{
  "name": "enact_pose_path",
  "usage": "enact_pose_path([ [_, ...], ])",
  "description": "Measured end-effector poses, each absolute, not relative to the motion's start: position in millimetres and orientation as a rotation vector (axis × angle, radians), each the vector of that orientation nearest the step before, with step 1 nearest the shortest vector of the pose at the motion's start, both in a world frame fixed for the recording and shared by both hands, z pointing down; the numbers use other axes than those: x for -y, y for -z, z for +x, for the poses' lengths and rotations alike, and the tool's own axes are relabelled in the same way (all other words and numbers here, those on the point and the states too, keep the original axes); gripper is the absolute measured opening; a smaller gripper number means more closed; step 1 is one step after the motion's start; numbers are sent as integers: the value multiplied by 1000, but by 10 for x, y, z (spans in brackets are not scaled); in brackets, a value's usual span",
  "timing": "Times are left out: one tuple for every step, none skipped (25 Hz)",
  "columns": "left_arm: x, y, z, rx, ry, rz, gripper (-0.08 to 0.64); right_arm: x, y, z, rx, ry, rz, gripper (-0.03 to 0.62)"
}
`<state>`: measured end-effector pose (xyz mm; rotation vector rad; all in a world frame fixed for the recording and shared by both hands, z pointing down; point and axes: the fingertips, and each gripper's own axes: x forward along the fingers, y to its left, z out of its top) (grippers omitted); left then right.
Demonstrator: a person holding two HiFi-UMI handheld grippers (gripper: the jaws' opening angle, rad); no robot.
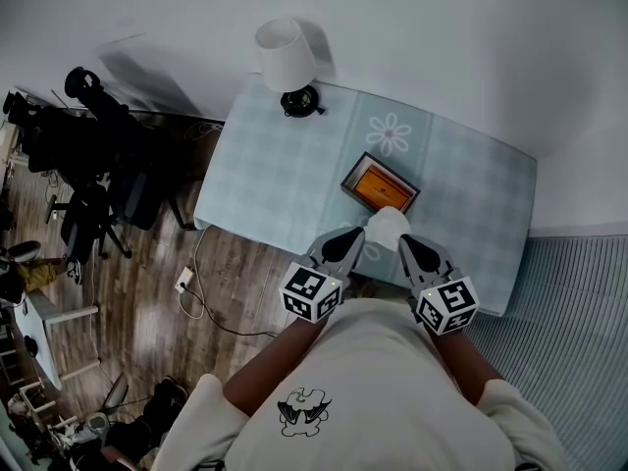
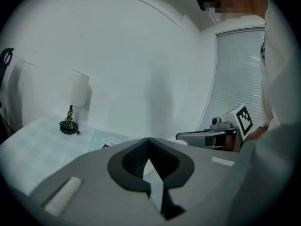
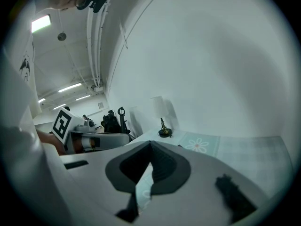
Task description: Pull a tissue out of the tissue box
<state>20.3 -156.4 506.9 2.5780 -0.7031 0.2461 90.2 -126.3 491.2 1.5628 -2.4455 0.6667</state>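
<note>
Workroom, black equipment point(image 1: 93, 140), ceiling strip lights point(image 3: 41, 22)

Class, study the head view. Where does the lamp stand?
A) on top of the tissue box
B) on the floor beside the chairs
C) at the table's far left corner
C: the lamp stands at the far left corner of the table, well apart from the tissue box.

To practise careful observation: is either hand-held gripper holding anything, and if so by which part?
Nothing is held. The left hand-held gripper and right hand-held gripper are both shut, with nothing between their jaws.
</note>
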Motion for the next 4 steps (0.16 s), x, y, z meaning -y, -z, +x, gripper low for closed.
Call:
enact_pose_path([
  [1569,-5074,208,702,-247,2578,6,1266,-4918,907,2445,-669,1564,12],
  [1574,-5076,213,702,-247,2577,6,1269,-4923,913,2443,-671,1565,12],
  [1580,-5077,219,701,-246,2576,6,1273,-4927,920,2442,-674,1566,12],
  [1586,-5077,225,700,-246,2576,6,1276,-4930,927,2441,-676,1567,12],
])
